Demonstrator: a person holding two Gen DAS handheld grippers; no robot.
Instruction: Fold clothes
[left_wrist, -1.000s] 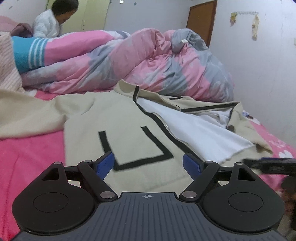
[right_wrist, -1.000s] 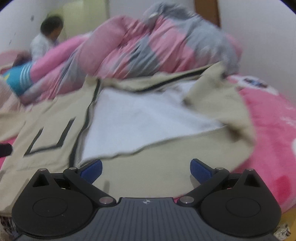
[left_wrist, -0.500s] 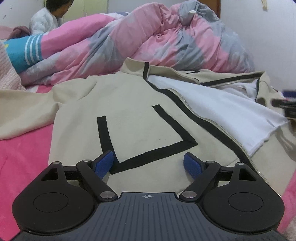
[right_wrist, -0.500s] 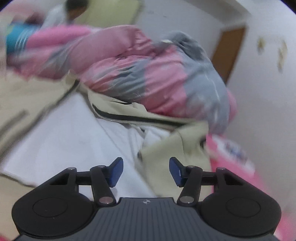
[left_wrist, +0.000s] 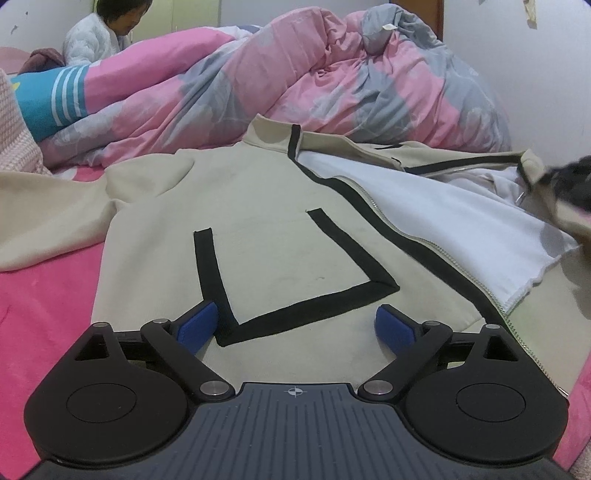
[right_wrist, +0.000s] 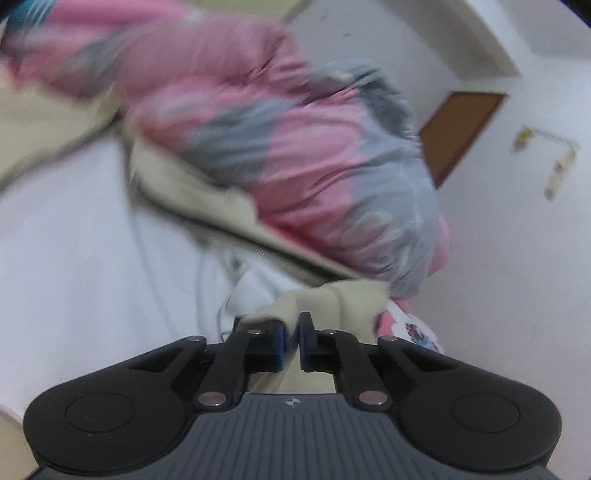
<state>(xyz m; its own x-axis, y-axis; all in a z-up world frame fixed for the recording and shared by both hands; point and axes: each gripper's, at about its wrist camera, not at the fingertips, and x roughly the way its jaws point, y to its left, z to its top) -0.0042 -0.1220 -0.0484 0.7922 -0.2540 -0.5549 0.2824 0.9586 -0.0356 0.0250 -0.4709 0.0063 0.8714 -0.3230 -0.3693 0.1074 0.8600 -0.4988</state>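
Jacket (left_wrist: 266, 229) beige, black-trimmed, unzipped, white lining showing

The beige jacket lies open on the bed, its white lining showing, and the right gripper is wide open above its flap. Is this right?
Not quite. The right gripper is shut on a fold of the beige jacket, as the right wrist view shows. The rest holds: the jacket lies open on the bed with its white lining showing.

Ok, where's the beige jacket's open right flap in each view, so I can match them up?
Left wrist: the beige flap sits at the far right edge, over the white lining.
Right wrist: bottom centre, the flap is pinched in the right hand-held gripper.
Shared landmark: the pink and grey quilt behind.
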